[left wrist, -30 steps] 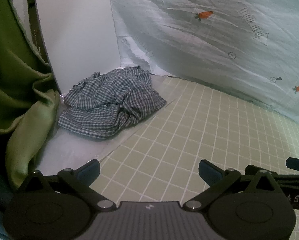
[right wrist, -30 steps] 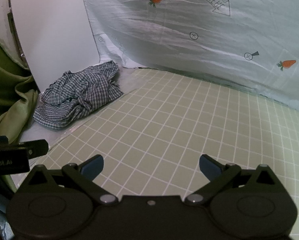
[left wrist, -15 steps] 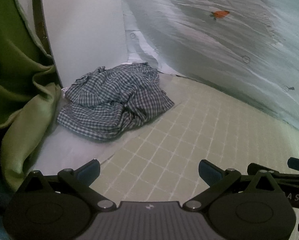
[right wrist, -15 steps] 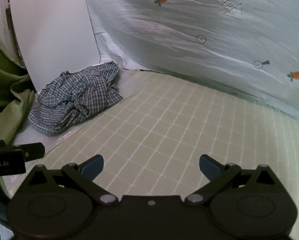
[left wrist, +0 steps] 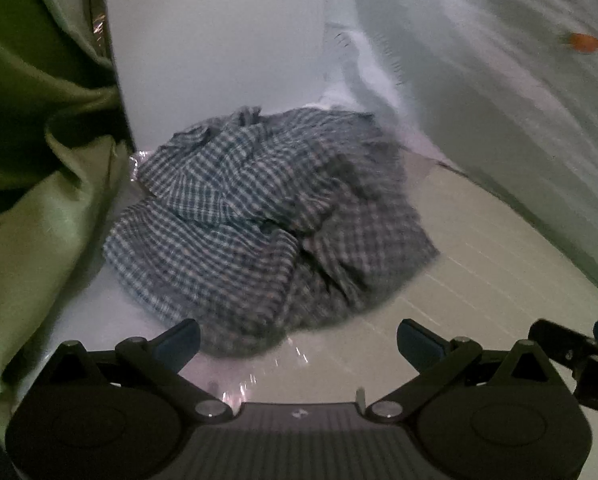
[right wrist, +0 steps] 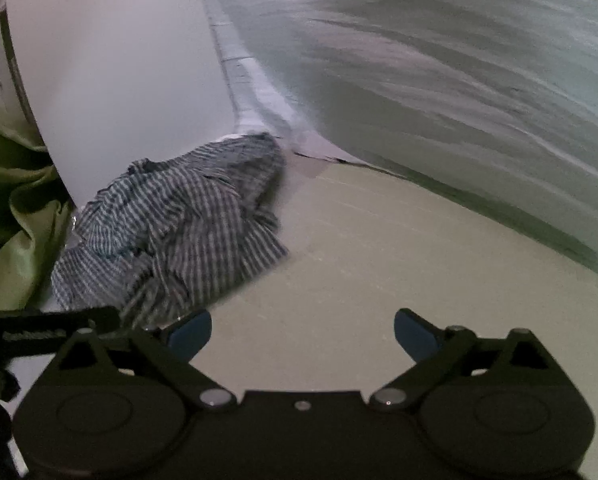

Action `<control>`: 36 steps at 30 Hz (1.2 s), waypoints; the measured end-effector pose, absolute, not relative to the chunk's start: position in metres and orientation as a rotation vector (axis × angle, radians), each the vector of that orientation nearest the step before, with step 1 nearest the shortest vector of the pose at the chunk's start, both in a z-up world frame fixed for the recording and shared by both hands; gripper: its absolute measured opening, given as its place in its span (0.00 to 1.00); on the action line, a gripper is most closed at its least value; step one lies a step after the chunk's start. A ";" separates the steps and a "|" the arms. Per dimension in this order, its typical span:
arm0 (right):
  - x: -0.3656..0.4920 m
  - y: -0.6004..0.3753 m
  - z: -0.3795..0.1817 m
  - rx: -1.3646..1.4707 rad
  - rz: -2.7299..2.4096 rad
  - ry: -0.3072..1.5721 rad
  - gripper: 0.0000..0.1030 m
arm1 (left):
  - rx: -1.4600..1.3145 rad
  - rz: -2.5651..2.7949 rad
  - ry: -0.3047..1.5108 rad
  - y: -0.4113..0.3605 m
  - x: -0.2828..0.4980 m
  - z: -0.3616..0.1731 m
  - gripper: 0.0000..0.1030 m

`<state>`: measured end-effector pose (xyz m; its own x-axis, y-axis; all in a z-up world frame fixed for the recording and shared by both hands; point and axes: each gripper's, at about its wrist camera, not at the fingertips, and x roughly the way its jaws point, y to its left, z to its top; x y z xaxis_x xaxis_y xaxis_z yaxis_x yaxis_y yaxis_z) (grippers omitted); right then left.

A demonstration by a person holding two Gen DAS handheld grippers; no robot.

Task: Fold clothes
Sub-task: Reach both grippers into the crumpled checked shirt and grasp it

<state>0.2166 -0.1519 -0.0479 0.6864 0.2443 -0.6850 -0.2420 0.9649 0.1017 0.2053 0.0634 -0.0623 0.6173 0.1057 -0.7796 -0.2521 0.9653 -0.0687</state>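
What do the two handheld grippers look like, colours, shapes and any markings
Both are matte black. The left gripper has two round discs at its base, angled linkage arms with silver pivot pins, dark blue fingertip pads, a ribbed centre panel and a small pale mark. The right gripper has the same build and blue pads, but a smooth centre panel. No hands or sleeves show.

The left tongs (left wrist: 297,342) stand wide open, the two blue-tipped fingers (left wrist: 177,340) spread far apart with nothing between them. They point forward and slightly down, held low. The right tongs (right wrist: 302,331) are spread just as wide and empty, their blue fingertips (right wrist: 413,332) well apart, also aimed forward and down. The two tools sit side by side: part of the right tongs shows at the right edge of the left wrist view, and a black part of the left tongs reaches in at the left of the right wrist view.
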 end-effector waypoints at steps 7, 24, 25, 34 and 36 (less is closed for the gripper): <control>0.306 -0.108 -0.088 0.020 0.404 0.824 0.83 | -0.212 0.228 0.951 0.085 0.242 -0.093 0.85; 0.307 -0.101 -0.110 -0.033 0.465 0.813 0.13 | -0.243 0.066 0.993 0.078 0.257 -0.098 0.18; 0.301 -0.112 -0.108 -0.025 0.435 0.811 0.13 | -0.226 0.044 0.983 0.071 0.250 -0.092 0.19; 0.154 -0.278 -0.103 0.161 -0.023 0.823 0.13 | -0.134 -0.164 0.995 -0.003 0.168 -0.070 0.31; 0.108 -0.316 -0.108 0.203 -0.138 0.837 0.13 | -0.105 -0.209 1.008 -0.022 0.147 -0.068 0.35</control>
